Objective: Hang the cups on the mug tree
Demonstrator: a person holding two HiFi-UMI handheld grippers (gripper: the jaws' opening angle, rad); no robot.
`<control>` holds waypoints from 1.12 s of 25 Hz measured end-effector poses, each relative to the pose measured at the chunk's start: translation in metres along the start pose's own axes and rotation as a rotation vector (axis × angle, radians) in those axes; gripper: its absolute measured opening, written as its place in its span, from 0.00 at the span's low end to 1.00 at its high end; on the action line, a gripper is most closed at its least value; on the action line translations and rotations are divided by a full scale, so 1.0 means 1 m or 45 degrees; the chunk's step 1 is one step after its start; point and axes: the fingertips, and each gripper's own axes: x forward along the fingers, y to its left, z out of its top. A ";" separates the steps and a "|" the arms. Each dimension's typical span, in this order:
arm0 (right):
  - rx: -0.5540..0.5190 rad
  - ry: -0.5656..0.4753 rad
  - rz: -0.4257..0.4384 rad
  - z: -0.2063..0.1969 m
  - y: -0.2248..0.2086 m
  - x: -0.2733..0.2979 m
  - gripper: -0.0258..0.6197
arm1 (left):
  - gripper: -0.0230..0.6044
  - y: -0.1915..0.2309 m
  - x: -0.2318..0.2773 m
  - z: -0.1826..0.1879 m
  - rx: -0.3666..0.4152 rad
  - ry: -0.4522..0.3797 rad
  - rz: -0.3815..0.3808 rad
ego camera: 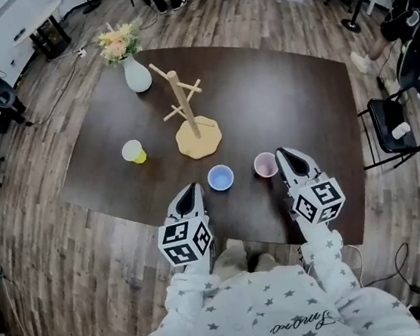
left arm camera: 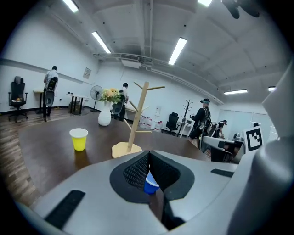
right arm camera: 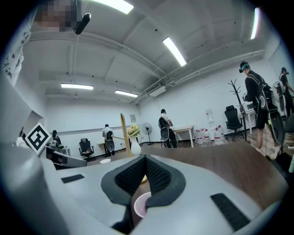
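A wooden mug tree (ego camera: 192, 118) stands near the middle of the dark table (ego camera: 284, 87), its pegs bare. Three cups stand upright on the table: a yellow cup (ego camera: 134, 151) to the tree's left, a blue cup (ego camera: 220, 177) and a pink cup (ego camera: 265, 164) in front of it. My left gripper (ego camera: 190, 190) is shut and empty, just left of the blue cup, which shows beyond its tips (left arm camera: 150, 183). My right gripper (ego camera: 284, 155) is shut and empty right beside the pink cup; I cannot tell if they touch. The pink cup (right arm camera: 141, 204) shows just past its jaws.
A white vase of flowers (ego camera: 135, 72) stands at the table's far left corner. A black chair (ego camera: 405, 118) sits off the right edge. The near table edge runs under my grippers. People stand and walk in the room beyond the table.
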 end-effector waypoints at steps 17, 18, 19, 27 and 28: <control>0.057 0.137 -0.079 -0.068 -0.018 -0.029 0.07 | 0.08 -0.098 0.033 -0.042 0.134 0.206 -0.389; 0.046 0.152 -0.068 -0.072 -0.017 -0.029 0.07 | 0.08 -0.102 0.034 -0.045 0.132 0.215 -0.395; 0.038 0.166 -0.054 -0.076 -0.015 -0.029 0.07 | 0.08 -0.104 0.034 -0.048 0.129 0.223 -0.401; 0.038 0.289 0.081 -0.110 -0.002 -0.025 0.37 | 0.08 -0.117 0.034 -0.068 0.115 0.275 -0.400; 0.035 0.304 0.094 -0.114 -0.001 -0.024 0.40 | 0.08 -0.118 0.034 -0.070 0.115 0.280 -0.399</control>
